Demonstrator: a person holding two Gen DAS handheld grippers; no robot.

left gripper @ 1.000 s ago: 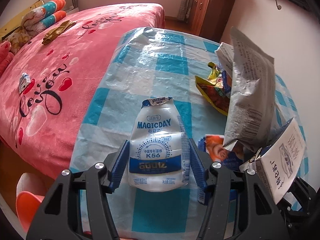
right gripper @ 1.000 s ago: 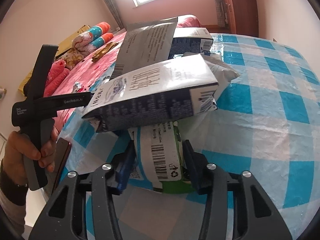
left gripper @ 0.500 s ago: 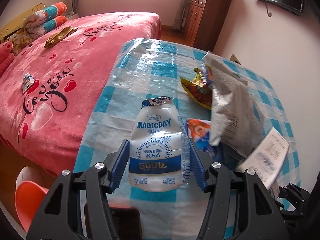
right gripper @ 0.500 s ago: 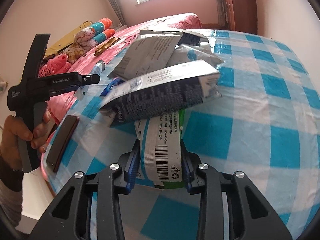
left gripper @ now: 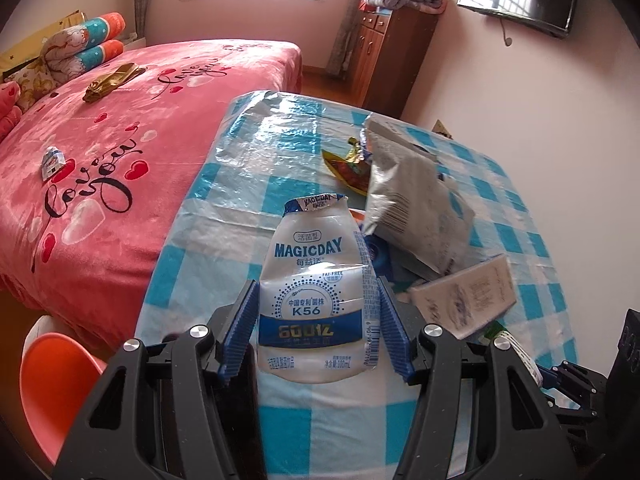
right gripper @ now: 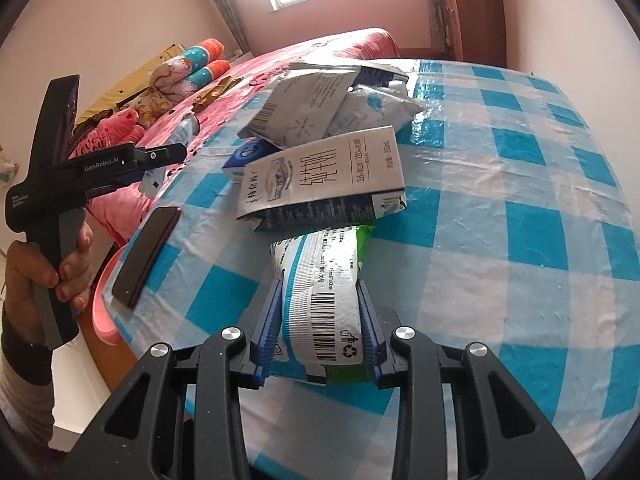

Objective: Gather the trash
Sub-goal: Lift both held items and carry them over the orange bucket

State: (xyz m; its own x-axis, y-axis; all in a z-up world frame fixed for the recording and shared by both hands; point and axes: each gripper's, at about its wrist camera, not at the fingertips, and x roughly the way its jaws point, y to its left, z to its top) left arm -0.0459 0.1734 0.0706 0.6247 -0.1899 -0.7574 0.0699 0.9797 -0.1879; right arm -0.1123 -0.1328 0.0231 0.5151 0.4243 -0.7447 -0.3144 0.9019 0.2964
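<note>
While the left gripper (left gripper: 318,322) clamps a crushed MAGICDAY K56 bottle (left gripper: 318,300) above the table (left gripper: 224,248) edge, the right gripper (right gripper: 320,330) pinches a barcoded green-and-white pouch (right gripper: 322,292). Just beyond it lie a milk carton (right gripper: 320,178) and grey wrappers (right gripper: 304,108); a dark phone (right gripper: 146,254) sits at the left edge, beside the pink bed (left gripper: 120,120).

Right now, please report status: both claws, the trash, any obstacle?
Left claw shut on MAGICDAY bottle. Right claw shut on barcode packet. Milk carton lies against packet's far end. Phone at table edge.
</note>
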